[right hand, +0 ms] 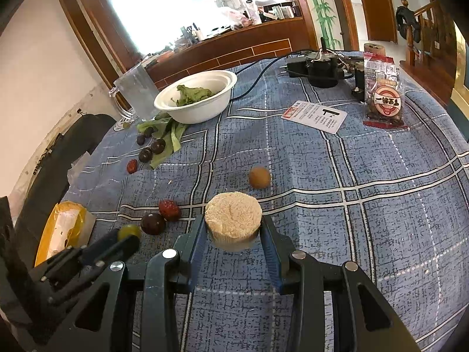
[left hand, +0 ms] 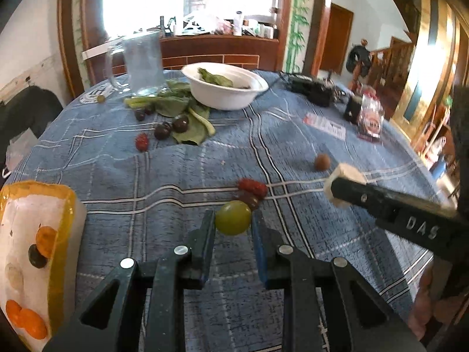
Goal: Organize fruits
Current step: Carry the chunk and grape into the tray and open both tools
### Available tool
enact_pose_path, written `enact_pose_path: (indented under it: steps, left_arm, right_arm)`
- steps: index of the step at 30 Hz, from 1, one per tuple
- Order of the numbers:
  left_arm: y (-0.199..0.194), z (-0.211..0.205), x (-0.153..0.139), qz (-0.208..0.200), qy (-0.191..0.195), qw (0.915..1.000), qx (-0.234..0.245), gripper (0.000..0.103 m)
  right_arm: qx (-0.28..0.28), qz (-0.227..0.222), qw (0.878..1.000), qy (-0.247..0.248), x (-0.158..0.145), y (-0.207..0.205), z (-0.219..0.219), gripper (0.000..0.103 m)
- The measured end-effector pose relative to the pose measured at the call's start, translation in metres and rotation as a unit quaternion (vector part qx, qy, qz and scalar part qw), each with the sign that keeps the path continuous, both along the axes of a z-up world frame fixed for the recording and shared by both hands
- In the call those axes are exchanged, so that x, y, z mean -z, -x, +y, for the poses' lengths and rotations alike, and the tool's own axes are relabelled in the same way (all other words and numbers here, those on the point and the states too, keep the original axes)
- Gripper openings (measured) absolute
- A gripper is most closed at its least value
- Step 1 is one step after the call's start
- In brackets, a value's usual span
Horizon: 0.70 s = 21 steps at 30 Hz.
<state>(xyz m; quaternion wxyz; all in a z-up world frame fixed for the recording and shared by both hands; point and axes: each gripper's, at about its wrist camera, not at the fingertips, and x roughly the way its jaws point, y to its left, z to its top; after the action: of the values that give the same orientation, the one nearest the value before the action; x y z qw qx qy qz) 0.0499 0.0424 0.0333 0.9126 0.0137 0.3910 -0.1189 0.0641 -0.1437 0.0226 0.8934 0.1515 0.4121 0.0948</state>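
The left gripper [left hand: 233,228] has its fingers [left hand: 205,234] closed on a green grape [left hand: 233,217], which sits between the tips just above the blue checked surface [left hand: 176,170]. Directly beyond the grape lie a dark fruit [left hand: 249,199] and a red date [left hand: 252,187], touching one another. To the left of these fingers stands a yellow-rimmed tray [left hand: 63,234] holding orange and dark fruits. The right gripper [right hand: 233,231] clamps a round bundle of toothpicks [right hand: 233,214] between its fingers [right hand: 271,240]. Beyond that bundle rests a brown round fruit [right hand: 259,177]. Far ahead and to the left are a white bowl [right hand: 196,108] with greens, loose leaves [right hand: 170,138], more dark fruits [right hand: 158,146] and a clear jug [right hand: 136,94].
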Motion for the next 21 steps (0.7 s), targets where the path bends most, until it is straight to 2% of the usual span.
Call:
enact_pose_path:
  steps: [4,8,11,14,17,21]
  left_arm:
    - [0.006,0.003,-0.011,-0.005,0.005,1.0000,-0.003,0.024]
    - [0.035,0.020,-0.036,-0.022,0.020,0.9996,-0.004,0.024]
    - [0.058,0.043,-0.047,-0.029,0.016,0.9992,-0.020,0.024]
    - [0.084,0.081,-0.056,-0.039,0.009,0.9977,-0.055,0.024]
    - [0.111,0.130,-0.057,-0.053,-0.029,0.9914,-0.116,0.024]
    - [0.133,0.192,-0.052,-0.039,-0.036,0.9820,-0.181,0.024]
  right_arm:
    - [-0.011,-0.008,1.000,0.007,-0.003,0.001,0.010,0.040]
    - [-0.031,-0.046,0.998,0.009,-0.018,0.013,0.024,0.040]
    - [-0.042,-0.075,0.996,0.004,-0.030,0.025,0.033,0.040]
    - [-0.060,-0.088,0.994,0.002,-0.035,0.035,0.047,0.040]
    - [-0.086,-0.097,0.991,0.013,-0.037,0.046,0.066,0.040]
    - [-0.118,-0.114,0.986,0.037,-0.042,0.062,0.095,0.040]
